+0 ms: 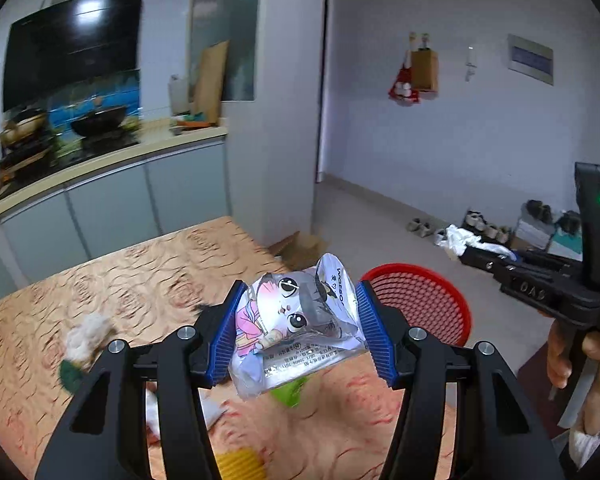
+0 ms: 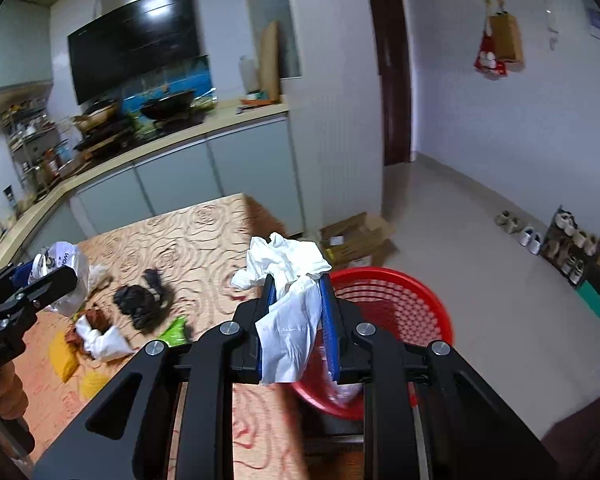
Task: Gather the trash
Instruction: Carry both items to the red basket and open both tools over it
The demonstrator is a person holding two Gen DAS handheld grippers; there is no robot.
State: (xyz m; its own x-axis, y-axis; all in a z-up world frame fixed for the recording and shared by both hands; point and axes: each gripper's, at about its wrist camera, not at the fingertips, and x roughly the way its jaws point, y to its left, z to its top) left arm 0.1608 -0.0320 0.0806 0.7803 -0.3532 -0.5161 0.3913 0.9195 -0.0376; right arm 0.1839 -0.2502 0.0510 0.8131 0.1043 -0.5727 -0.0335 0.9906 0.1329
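Beside the patterned table (image 2: 204,236), grey kitchen cabinets (image 2: 180,184).

a pale wall (image 2: 480,120) met a glossy tiled floor (image 2: 480,280); grey cabinets (image 2: 172,188) ran under a beige counter (image 2: 180,142), a dark doorway (image 2: 392,80) beside them.

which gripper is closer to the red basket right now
Right. The right gripper, shut on a white tissue, reaches over the red basket rim. The left gripper, holding a snack wrapper, is over the table, short of it.
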